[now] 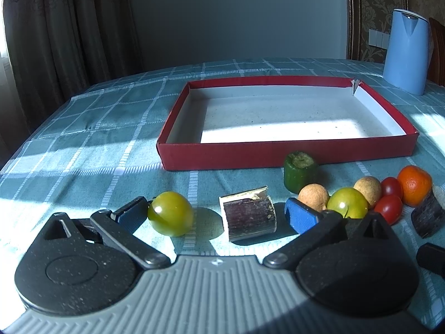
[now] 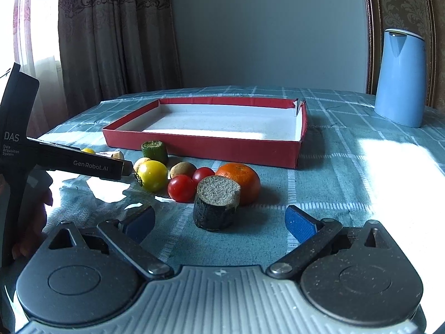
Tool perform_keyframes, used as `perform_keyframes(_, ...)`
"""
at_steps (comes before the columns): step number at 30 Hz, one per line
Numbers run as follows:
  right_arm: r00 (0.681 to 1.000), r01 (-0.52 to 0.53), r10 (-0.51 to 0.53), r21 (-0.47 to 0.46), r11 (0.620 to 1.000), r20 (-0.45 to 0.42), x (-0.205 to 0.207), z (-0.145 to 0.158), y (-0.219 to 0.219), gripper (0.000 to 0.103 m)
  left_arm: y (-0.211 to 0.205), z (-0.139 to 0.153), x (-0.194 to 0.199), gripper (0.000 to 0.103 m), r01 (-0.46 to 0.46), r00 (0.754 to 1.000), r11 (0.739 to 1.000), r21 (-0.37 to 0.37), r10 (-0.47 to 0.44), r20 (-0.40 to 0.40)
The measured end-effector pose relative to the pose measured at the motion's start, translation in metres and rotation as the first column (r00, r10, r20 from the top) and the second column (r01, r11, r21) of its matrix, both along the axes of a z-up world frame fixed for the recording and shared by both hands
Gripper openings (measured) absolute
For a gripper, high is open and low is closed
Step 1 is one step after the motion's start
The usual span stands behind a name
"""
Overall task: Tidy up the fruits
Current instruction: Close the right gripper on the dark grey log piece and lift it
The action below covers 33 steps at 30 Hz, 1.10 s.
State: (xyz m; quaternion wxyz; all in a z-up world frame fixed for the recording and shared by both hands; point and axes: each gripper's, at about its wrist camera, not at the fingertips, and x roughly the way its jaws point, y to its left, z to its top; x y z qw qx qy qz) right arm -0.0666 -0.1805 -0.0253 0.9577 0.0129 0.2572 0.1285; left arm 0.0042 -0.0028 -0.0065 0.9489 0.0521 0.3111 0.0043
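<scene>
Closing left tongs [image 1: 214,213], now wide with the green tomato [image 1: 170,213] touching the left pad, risks rolling it off the worktop [image 1: 83,128]; right tongs [image 2: 219,220] gape empty, red tray [image 1: 286,150] unfilled.

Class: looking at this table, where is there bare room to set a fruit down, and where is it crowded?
Free: the whole inside of the red tray, and the cloth between it and the blue jug. Crowded: the fruit cluster around the orange before the tray's near wall.
</scene>
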Motion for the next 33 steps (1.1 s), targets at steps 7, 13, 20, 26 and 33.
perform_keyframes(7,0.999,0.048,-0.048,0.018,0.999,-0.017,0.002,0.0,0.005,0.1,0.0,0.0,0.0,0.103,0.0,1.0,1.0,0.001,0.0,0.0)
perform_keyframes(13,1.0,-0.005,0.006,-0.056,0.998,0.009,-0.002,-0.002,0.023,0.057,0.0,0.0,-0.001,0.103,-0.001,1.0,1.0,0.002,0.001,-0.001)
perform_keyframes(20,0.999,-0.031,0.031,0.036,0.999,0.007,-0.002,-0.002,0.01,0.034,0.0,0.0,-0.001,0.103,0.001,1.0,1.0,0.0,-0.001,0.004)
perform_keyframes(26,0.998,-0.04,0.036,0.1,0.994,0.044,-0.008,-0.001,0.003,0.033,0.0,0.003,-0.006,0.103,0.02,0.999,1.0,-0.006,-0.02,0.028)
perform_keyframes(33,0.992,-0.035,0.022,0.101,0.994,0.123,-0.013,0.011,-0.003,0.033,-0.005,0.002,-0.007,0.103,0.038,0.999,0.999,0.013,-0.038,0.029)
